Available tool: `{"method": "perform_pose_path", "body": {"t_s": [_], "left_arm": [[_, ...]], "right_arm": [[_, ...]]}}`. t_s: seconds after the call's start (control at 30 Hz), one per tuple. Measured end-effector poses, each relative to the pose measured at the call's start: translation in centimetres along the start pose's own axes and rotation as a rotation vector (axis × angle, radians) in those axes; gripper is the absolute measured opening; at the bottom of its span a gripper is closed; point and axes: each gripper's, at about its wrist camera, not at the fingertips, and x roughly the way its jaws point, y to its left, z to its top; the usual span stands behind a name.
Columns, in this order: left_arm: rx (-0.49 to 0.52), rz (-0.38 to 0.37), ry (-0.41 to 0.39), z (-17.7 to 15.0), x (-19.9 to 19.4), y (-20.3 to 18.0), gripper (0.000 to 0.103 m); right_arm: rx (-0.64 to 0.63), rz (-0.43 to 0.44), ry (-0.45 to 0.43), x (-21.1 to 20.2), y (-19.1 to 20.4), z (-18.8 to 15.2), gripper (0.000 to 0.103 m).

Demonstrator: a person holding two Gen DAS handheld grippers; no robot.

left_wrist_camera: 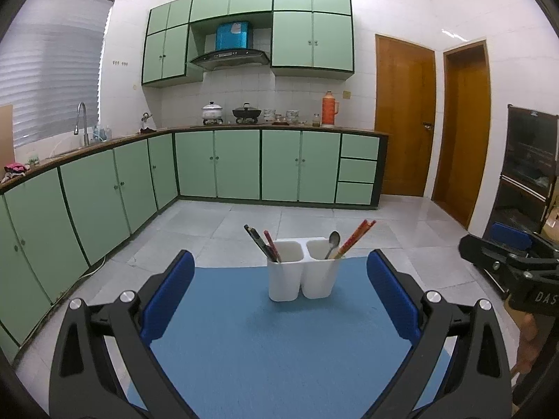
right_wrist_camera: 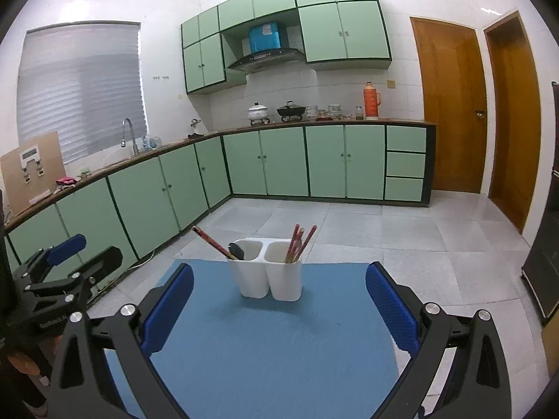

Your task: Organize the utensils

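Your left gripper has its jaws wide apart, nothing between the blue pads, just bare blue mat under them. Your right gripper is the same: spread wide, nothing in it, pads clear of everything.

Landmark is the white two-cup utensil holder, standing upright on the far part of the mat, ahead of both grippers and touching neither.

- Left wrist view: the holder's left cup has dark chopsticks plus a red one, leaning out to the left. The right cup holds a metal spoon, bowl up, and reddish-orange chopsticks leaning right.
- Right wrist view: the same holder seen from the other side of centre. Red chopsticks stand in its right cup; a long red chopstick and a dark rounded utensil head lean left out of its left cup.

Each gripper shows at the edge of the other's view: right one to the right of the holder, left one to the left of it, both off the mat's side.

Behind the holder: tiled floor, then green cabinets with an orange thermos on the counter.
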Motion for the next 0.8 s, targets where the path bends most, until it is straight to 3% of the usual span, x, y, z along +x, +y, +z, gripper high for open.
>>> {"method": "perform_pose_path", "body": {"t_s": [0.3,0.8], "left_arm": [[0.003,-0.01,-0.024,-0.3,-2.3,-0.8,0.096],[-0.014,-0.005,-0.011,-0.2,-2.8,-1.0,0.096]], "right_arm": [[-0.022,0.015,-0.024,-2.1,1.2,-0.1,0.097],[-0.037,0.014,-0.027,-2.8,1.9,-1.0,0.097]]}}
